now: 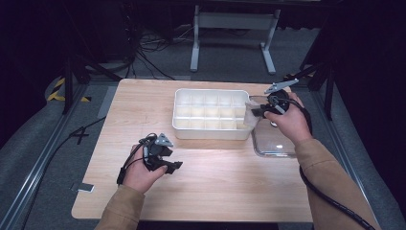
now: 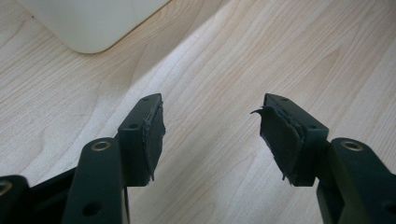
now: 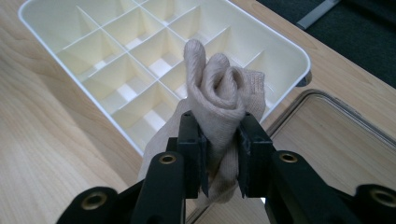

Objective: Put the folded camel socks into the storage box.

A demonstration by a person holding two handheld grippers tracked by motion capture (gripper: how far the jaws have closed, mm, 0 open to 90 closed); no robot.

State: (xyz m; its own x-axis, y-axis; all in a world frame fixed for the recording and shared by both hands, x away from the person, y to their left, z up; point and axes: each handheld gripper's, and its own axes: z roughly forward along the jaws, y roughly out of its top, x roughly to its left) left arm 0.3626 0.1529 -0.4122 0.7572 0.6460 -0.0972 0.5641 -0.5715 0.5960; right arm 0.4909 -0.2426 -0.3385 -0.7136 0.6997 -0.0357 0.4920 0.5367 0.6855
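**Rolled sock held at the organizer's right end, no compartment filled yet**

The right gripper (image 3: 219,154) is clamped on a rolled beige sock (image 3: 219,93), its two jaws pressing the roll from either side with the coiled end standing above them. In the high view the right gripper (image 1: 262,111) holds the sock (image 1: 251,112) at the right end of the white divided organizer tray (image 1: 210,135), over the seam between the tray and a clear plastic lid (image 1: 274,143) that lies flat on the table (image 1: 230,187) just to the tray's right. The sock is off the table, carried in the air.

The left gripper (image 1: 165,160) sits near the person, at the left of the table's near half, well apart from the tray. Its jaws stand wide apart with nothing between them; in the left gripper view only bare wood lies beyond the left gripper (image 2: 210,135), with a corner of the tray (image 2: 88,23) at the far left.

Every compartment that shows in the tray (image 3: 285,44) looks empty, so the sorting seems to be at its start. The pick-up of this sock is done. What is left, as I judge it, is to bring the roll over one cell, most likely one in the tray's right columns, lower it between the dividers and let go. No other socks can be seen on the table.
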